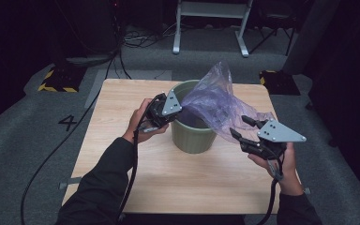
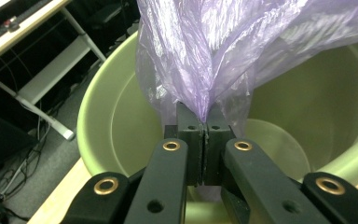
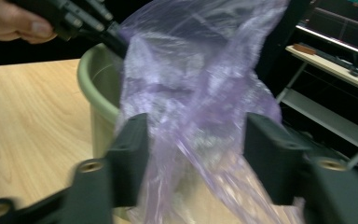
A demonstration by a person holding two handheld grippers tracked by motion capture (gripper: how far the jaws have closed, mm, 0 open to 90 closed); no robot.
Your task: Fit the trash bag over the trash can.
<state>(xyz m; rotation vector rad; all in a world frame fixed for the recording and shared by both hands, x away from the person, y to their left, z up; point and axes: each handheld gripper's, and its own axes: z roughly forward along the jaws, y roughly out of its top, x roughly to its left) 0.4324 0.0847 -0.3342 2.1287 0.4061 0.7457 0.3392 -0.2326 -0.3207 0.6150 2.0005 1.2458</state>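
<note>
We see two dark sleeves coming in at the bottom of the high view, each hand holding a gripper over the table (image 1: pixel 122 178), a light wood top. Nearest on the right side, the right gripper (image 1: pixel 240 127) sits just right of the bin (image 1: pixel 193 136), jaws spread apart; in the right gripper view (image 3: pixel 193 158) the bag (image 3: pixel 186 116) hangs down between the two spread jaws, film a bit blurred, and we can't tell if it touches either one. A grey plate tops this gripper and a cable trails down by the wrist. The bin is pale green, upright, about mid-table, a little toward the far edge. The left gripper (image 1: pixel 177 110) is at the bin's near-left rim, its own cable running off the near edge. In the left gripper view its jaws (image 2: pixel 204 140) are pressed together, pinching a gathered fold of the bag (image 2: pixel 214 51) right above the bin's (image 2: pixel 98 116) open mouth, with the bin's bare inside visible below. The bag (image 1: pixel 215 101) is thin, purple, see-through; it stretches from the left gripper across the bin's top and out over the right rim toward the right gripper, with a loose peak sticking up above the far rim. Beyond the table there is grey carpet, cables, a white frame (image 1: pixel 211 26) on legs, and dark surroundings.
</note>
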